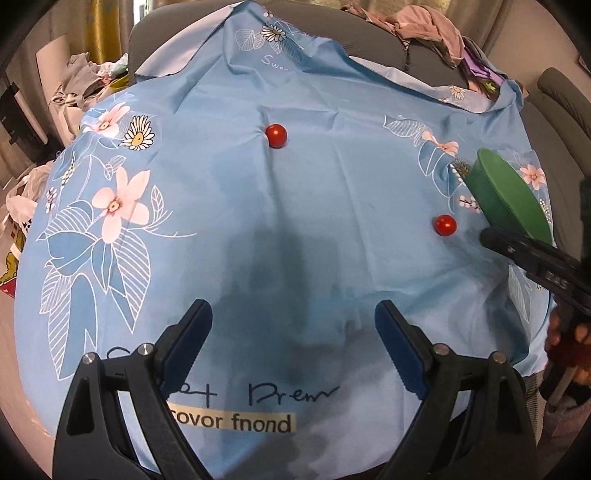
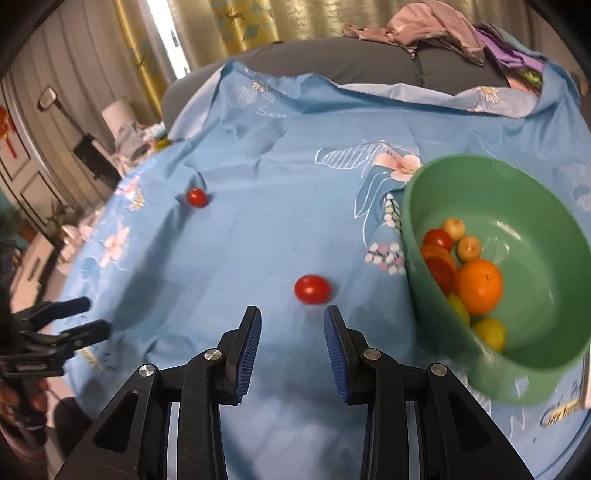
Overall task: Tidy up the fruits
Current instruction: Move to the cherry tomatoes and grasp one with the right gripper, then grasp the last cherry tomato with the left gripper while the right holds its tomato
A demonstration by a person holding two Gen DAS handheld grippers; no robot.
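Two red cherry tomatoes lie on the blue floral cloth. The near tomato [image 2: 312, 289] sits just ahead of my right gripper [image 2: 292, 314], which is open and empty; it also shows in the left wrist view [image 1: 444, 225]. The far tomato [image 1: 276, 135] lies mid-table, well ahead of my open, empty left gripper [image 1: 293, 308], and shows in the right wrist view [image 2: 197, 197]. A green bowl [image 2: 546, 229] at the right holds an orange [image 2: 479, 285], a red tomato [image 2: 438, 239] and several small yellow fruits. The bowl [image 1: 498, 192] shows in the left wrist view behind the right gripper's fingers [image 1: 517, 249].
The blue cloth [image 1: 258, 221] covers the round table and rises over a grey sofa [image 2: 351, 62] at the back. Heaped clothes [image 2: 436, 26] lie on the sofa. Clutter and bags [image 1: 22, 206] stand off the left edge. The left gripper [image 2: 85, 317] shows at the far left.
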